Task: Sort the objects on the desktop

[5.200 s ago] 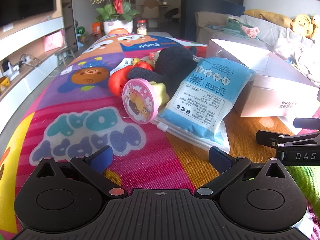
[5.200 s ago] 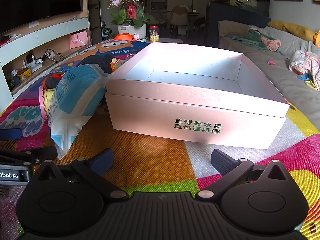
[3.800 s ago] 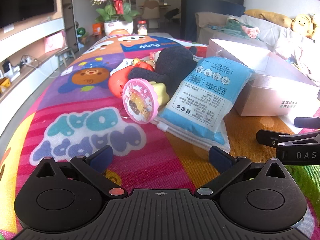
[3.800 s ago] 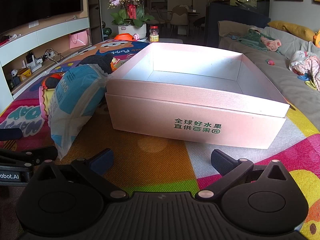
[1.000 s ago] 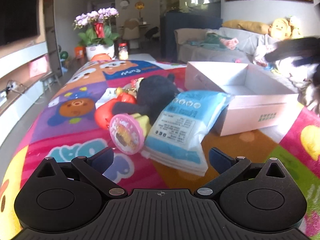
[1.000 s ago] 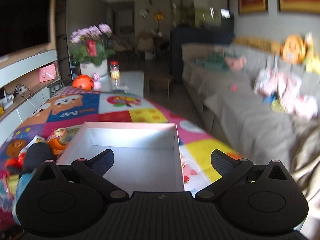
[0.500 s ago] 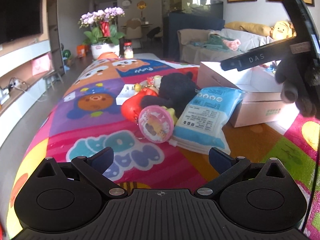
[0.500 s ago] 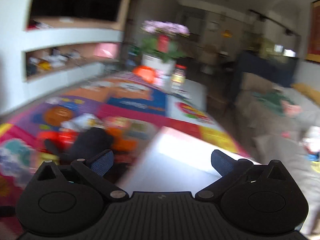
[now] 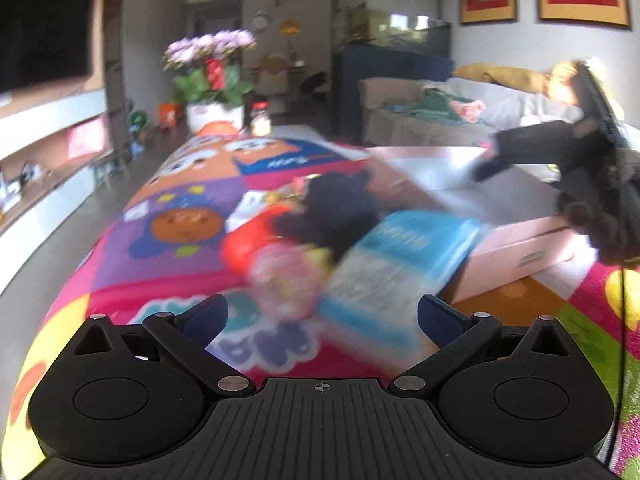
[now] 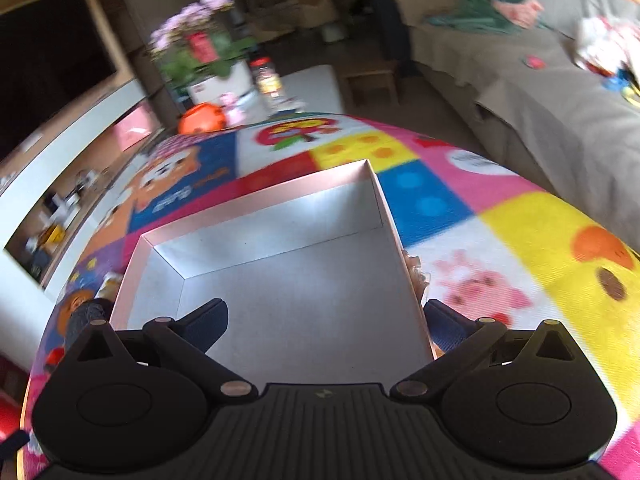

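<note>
- Grippers both have their jaws spread wide with nothing between them: the left gripper [image 9: 320,314] hangs low over the play mat [image 9: 168,216], the right gripper [image 10: 326,320] looks down into the box [image 10: 248,216].
- Box: pink outside, white inside, open-topped and holding nothing visible; it fills the middle of the right wrist view, from 12 o'clock of the fingers down to the gripper body. In the left wrist view it sits at 2 o'clock, with small green print on its near side too blurred to read.
- Blue packet [image 9: 396,256] lies at 1 o'clock of the left gripper, leaning on the box; its print is smeared by motion and unreadable.
- Black plush toy [image 9: 336,208] lies at 12 o'clock, touching the packet, with a red toy [image 9: 244,244] and a round pink toy [image 9: 280,276] just beside it.
- Mat carries cartoon animals and large letters, none legible.
- Gloved hand [image 9: 600,216] holding the other gripper shows at 3 o'clock in the left wrist view, above the box.
- Flower pot [image 9: 212,112] stands beyond the mat's far end.
</note>
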`<act>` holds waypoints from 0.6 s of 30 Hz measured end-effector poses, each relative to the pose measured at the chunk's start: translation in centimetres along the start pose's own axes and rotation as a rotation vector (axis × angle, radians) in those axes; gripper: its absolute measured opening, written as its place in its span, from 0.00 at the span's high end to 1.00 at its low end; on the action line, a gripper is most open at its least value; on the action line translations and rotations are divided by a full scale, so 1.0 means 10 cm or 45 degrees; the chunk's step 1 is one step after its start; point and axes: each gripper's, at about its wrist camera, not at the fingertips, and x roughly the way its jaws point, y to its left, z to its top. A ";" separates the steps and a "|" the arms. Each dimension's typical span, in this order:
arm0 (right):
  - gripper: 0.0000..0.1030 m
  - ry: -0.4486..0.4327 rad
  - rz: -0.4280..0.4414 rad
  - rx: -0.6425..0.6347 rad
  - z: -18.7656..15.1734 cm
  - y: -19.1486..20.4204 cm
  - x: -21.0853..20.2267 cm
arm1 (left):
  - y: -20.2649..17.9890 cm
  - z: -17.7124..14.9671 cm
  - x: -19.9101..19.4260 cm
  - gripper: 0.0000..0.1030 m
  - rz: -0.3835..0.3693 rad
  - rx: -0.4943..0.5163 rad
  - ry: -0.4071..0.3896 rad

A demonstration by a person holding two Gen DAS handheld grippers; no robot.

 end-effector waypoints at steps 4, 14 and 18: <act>0.00 -0.156 -0.029 -0.103 -0.08 0.24 -0.30 | -0.14 0.05 0.09 0.00 -0.068 0.089 -0.008; 0.00 -0.326 -0.182 0.041 -0.52 -0.08 -0.89 | -0.32 -0.06 0.32 0.00 -0.188 0.280 0.069; 0.00 -0.252 -0.067 0.162 -0.52 -0.16 -0.61 | -0.24 -0.11 0.14 0.00 -0.288 0.248 0.111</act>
